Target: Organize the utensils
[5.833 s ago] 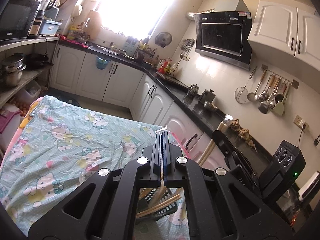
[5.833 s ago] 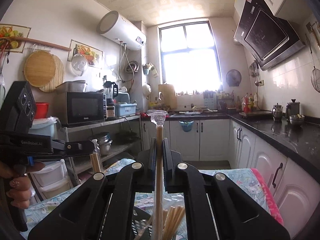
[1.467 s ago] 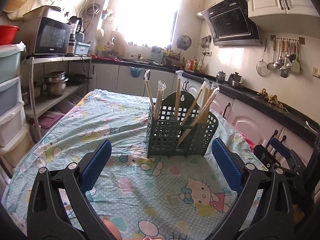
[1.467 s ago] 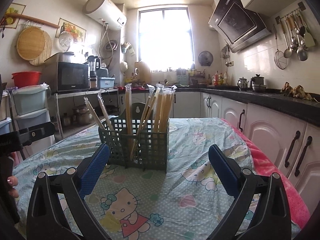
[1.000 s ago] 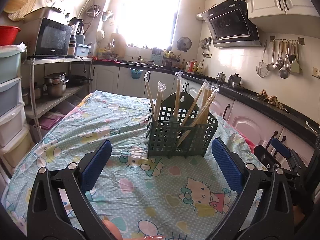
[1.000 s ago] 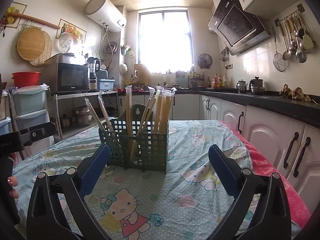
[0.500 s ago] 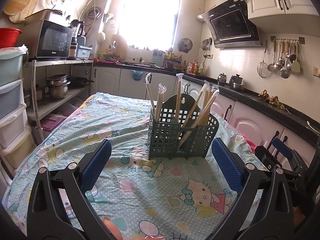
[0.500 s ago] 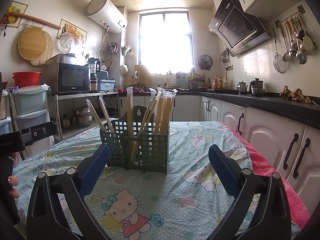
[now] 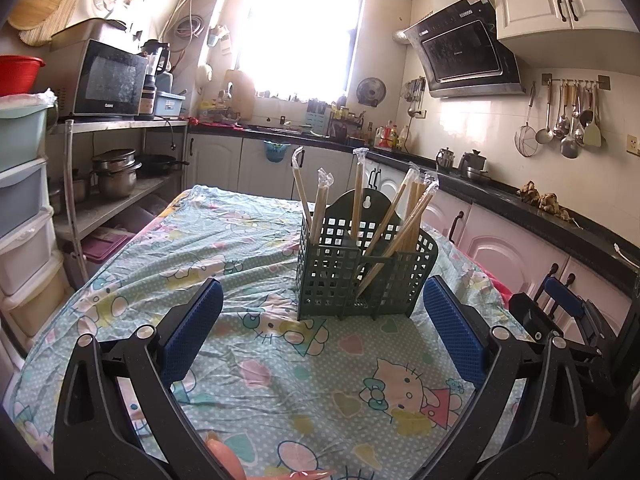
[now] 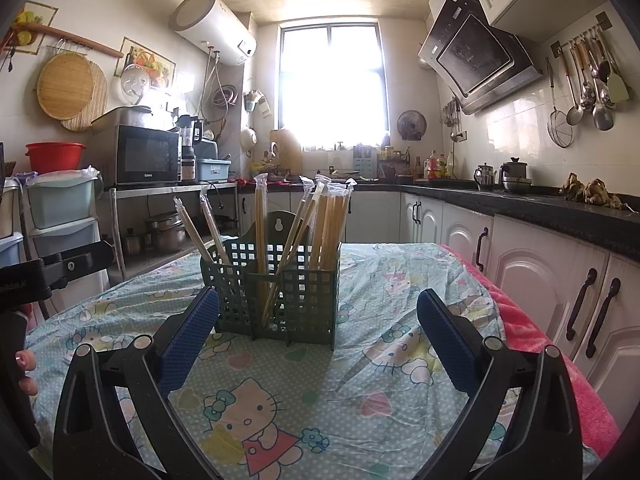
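The left hand-held gripper [image 9: 322, 338] is wide open and holds nothing. The right hand-held gripper [image 10: 318, 336] is wide open and empty too. Just past both, between their blue pads, a green utensil basket [image 9: 362, 270] stands on the cartoon-cat cloth [image 9: 256, 364] over the surface. Wrapped chopsticks [image 10: 326, 226] stand inside it, leaning different ways.

I am facing a window [image 10: 333, 88] that is flooding the kitchen with glare; a black counter [image 10: 552, 206] is running over white cabinets [image 10: 532, 264] on my right, a microwave [image 10: 147, 160] sitting left.
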